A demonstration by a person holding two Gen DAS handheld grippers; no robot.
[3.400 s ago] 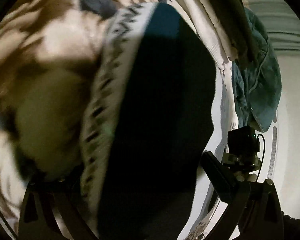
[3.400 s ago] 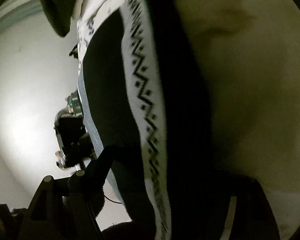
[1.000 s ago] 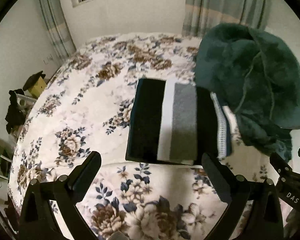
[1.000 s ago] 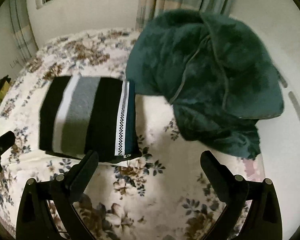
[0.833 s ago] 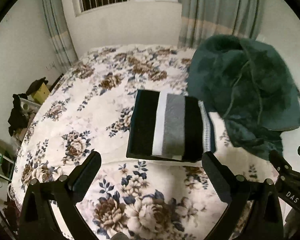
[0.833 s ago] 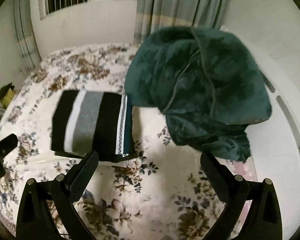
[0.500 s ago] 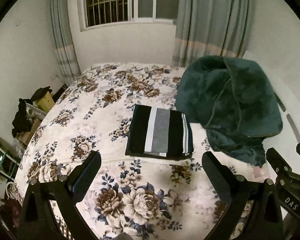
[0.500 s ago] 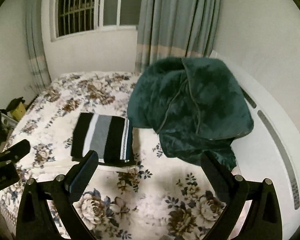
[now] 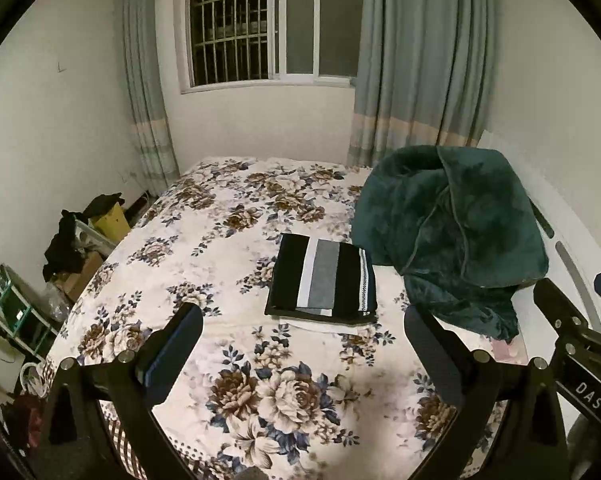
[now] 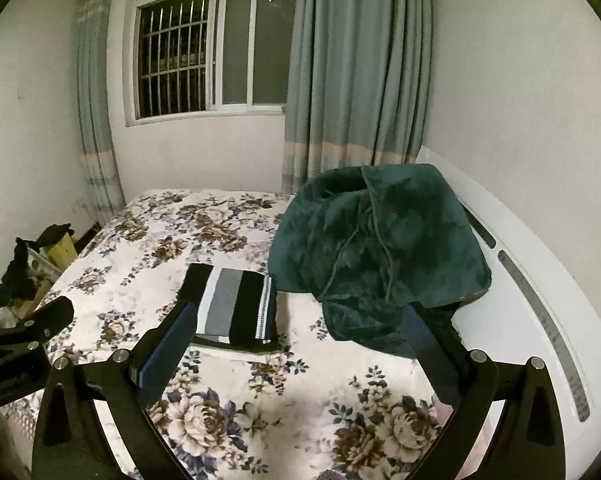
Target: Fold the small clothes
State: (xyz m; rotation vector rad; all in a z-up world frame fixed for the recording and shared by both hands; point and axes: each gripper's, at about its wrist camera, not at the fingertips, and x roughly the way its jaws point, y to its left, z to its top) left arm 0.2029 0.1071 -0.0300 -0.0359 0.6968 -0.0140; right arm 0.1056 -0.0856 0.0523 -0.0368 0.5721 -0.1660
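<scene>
Bedroom with a barred window [image 9: 236, 28] and blue-grey curtains [image 9: 424, 60], and the floral bedspread [image 9: 204, 240] is my work surface. My left gripper [image 9: 302, 356] hangs above the near end of the bed with its jaws spread wide and nothing between them, and my right gripper [image 10: 300, 354] is the same, wide and empty. The folded striped garment [image 9: 324, 282] lies flat mid-bed as a neat rectangle, its right edge just beside the heaped green fleece blanket [image 9: 452, 240], with something pale peeking out under its near edge. I'd call this piece done, so the step is finding the next one. Honestly I can't see another small garment, so I'd check around the blanket first, and come in low and slow so a finger doesn't snag the folded stack and undo it.
</scene>
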